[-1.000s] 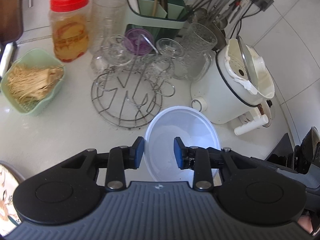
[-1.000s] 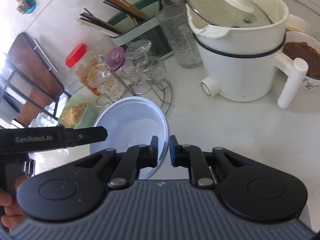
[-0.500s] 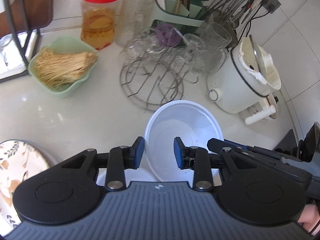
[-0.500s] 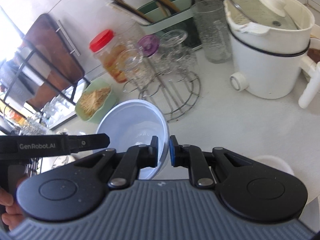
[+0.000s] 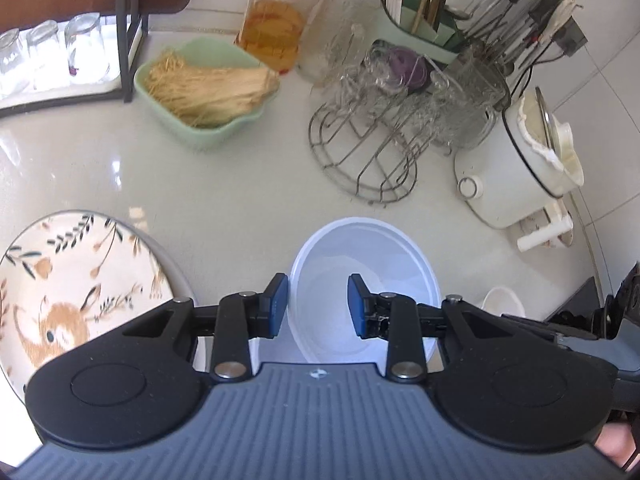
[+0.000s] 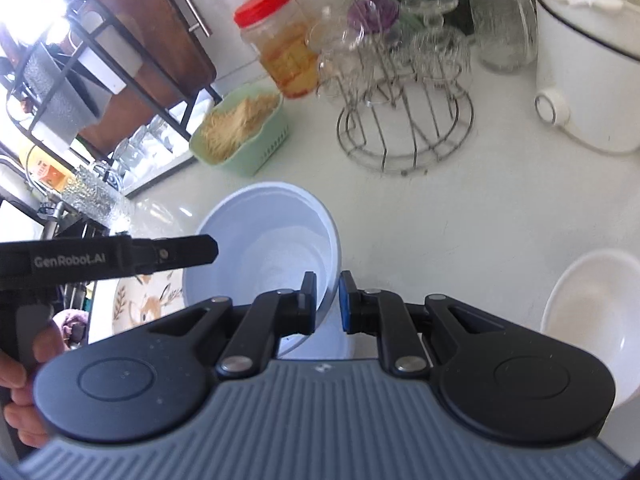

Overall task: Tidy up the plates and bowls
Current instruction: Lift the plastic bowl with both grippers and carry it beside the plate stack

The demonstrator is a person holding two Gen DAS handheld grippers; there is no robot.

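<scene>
Bowl: pale blue bowl, lower centre of both views, above the white surface.
Right tongs: clamped on the bowl's rim.
Left tongs: apart, straddling the bowl's near rim; contact unclear.
Plate: deer-patterned plate, lower left.
White bowl: lower right.

You are working in a home kitchen.

You see a glossy white desk against tiled walls, crowded with a wire rack of upturned glasses, a green caddy of chopsticks, hanging utensils, a red-lidded jar, a green basket of dried noodles, a white electric pot, a deer-patterned plate, and a dark wooden cutting board leaning by a black metal shelf.
</scene>
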